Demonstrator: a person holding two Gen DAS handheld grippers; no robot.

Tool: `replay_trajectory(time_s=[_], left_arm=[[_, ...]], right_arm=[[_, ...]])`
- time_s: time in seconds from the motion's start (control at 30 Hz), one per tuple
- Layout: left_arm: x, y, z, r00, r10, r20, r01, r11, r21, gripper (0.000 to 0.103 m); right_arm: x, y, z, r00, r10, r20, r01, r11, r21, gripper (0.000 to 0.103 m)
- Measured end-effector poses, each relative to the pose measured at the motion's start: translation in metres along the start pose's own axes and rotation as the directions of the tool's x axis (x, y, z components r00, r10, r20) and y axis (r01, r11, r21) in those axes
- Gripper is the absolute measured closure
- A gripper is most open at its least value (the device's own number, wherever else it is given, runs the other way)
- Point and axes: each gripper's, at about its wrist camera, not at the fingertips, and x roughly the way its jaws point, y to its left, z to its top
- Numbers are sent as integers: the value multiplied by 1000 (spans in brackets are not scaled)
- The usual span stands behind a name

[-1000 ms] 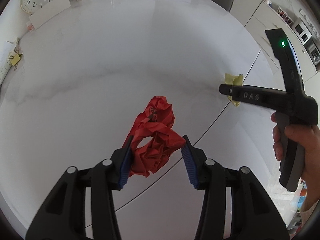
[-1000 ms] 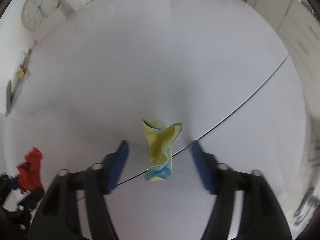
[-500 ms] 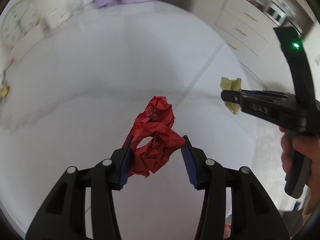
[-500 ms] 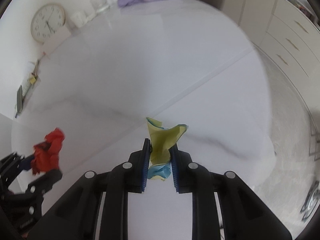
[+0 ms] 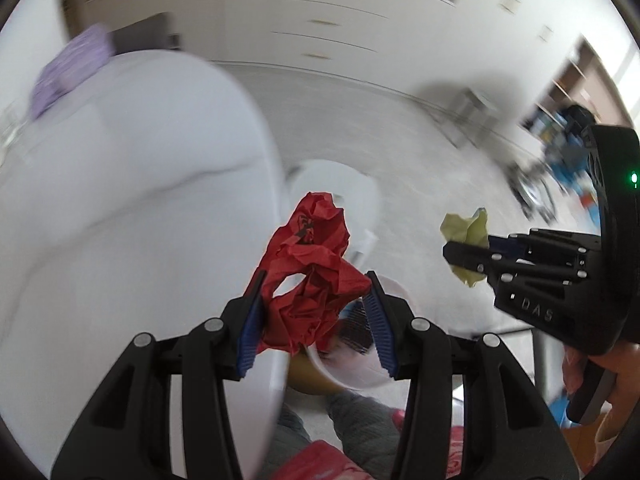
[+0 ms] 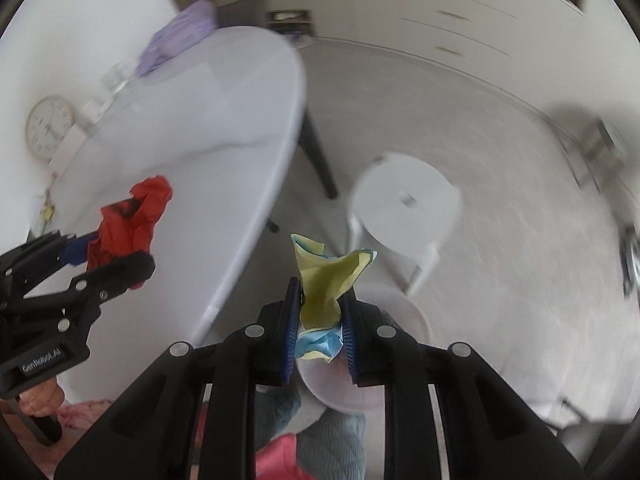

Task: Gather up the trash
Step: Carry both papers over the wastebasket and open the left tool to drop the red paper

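My left gripper (image 5: 316,292) is shut on a crumpled red paper (image 5: 316,276) and holds it in the air past the white table's edge. It also shows at the left of the right wrist view (image 6: 116,256), with the red paper (image 6: 132,216). My right gripper (image 6: 320,304) is shut on a crumpled yellow and blue paper (image 6: 324,284); in the left wrist view it (image 5: 466,258) holds that paper (image 5: 468,232) to the right. A pale translucent bin (image 6: 404,324) (image 5: 352,360) stands on the floor below both grippers.
The white oval table (image 5: 120,200) lies to the left, with a purple bundle (image 6: 180,36) at its far end and a clock (image 6: 50,128) by the wall. A white round stool (image 6: 404,200) stands on the floor beyond the bin. Cabinets line the far wall.
Both grippers have swung right, off the table and out over the floor, each still holding its paper. The bin and stool have come into view.
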Motion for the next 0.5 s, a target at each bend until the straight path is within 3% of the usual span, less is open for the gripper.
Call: replay_trajectory(time_s=[0.27, 0.5], left_arm=[[16, -89, -7, 997, -60, -45, 65, 990, 128, 57], [23, -105, -9, 996, -51, -68, 60, 989, 138, 57]], right_arm=[[-26, -66, -53, 1000, -19, 3, 19, 992, 125, 82], [-36, -79, -61, 1000, -9, 18, 7, 994, 112, 82]])
